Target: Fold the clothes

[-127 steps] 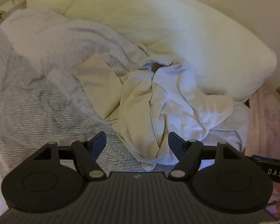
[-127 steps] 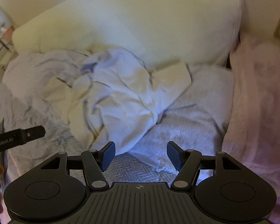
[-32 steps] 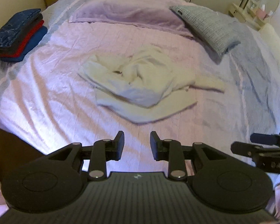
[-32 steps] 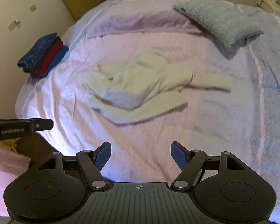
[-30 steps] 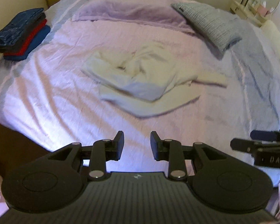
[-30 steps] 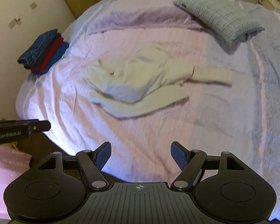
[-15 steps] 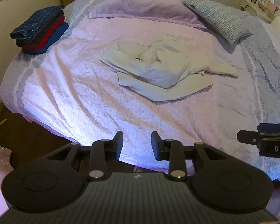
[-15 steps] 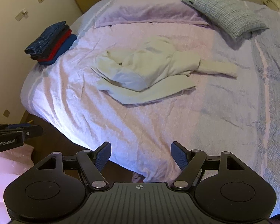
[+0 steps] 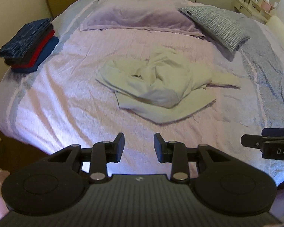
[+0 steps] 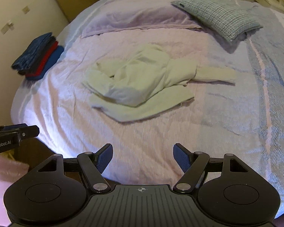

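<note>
In the middle of the bed [image 9: 70, 102], toward twelve o'clock from both grippers, lay the cream garment [image 9: 161, 83] in a crumpled heap, its body bunched over itself and one sleeve [image 9: 225, 79] trailing out toward three o'clock. The left gripper [image 9: 138, 144] hung over the near edge of the mattress with its fingers parted by a modest gap, holding nothing. The right gripper [image 10: 143, 158] hung beside it, fingers spread wide and likewise empty. Both were well apart from the cloth.

The folding had not begun, and the trouble ahead lay in the tangle. A pinch taken on the top of the heap would likely catch several layers at once, so that lifting would drag the whole bundle instead of opening it. The hem and collar were hard to tell apart in the folds, and a wrong corner would leave the garment twisted. A broad sweep toward ten o'clock might also knock the folded stack [image 9: 28, 45] at the bed's edge.
</note>
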Motion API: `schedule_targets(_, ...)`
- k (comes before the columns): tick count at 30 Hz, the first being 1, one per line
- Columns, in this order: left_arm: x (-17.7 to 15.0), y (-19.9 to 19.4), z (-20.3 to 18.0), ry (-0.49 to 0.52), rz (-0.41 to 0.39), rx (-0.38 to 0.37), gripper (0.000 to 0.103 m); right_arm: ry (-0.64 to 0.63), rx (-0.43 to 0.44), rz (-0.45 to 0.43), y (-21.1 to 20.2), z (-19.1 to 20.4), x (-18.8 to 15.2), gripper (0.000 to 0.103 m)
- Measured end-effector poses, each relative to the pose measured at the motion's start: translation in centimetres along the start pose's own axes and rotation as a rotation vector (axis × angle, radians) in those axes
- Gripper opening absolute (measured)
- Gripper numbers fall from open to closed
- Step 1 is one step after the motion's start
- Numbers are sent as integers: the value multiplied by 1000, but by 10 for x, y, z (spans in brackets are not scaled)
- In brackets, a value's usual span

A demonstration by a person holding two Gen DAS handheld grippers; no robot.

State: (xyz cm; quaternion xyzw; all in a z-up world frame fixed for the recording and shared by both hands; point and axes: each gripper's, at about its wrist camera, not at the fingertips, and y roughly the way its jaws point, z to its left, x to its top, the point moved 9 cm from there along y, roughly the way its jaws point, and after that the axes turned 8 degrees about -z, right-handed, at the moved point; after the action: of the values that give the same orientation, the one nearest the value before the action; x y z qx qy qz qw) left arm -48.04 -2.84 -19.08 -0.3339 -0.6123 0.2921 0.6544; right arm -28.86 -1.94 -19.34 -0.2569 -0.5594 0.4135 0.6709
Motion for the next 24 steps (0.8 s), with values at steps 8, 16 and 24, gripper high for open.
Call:
schedule_targets(8, 46, 36, 34, 54, 6, -28, 31, 33, -31, 1, 37, 32, 36, 74)
schedule_targets(16, 75, 73, 57, 118, 34, -84, 33, 122, -99, 11, 66, 45, 55, 74)
schedule_targets(24, 80, 109, 64, 182, 75, -147, 33, 200, -160, 38, 92, 46, 54, 74)
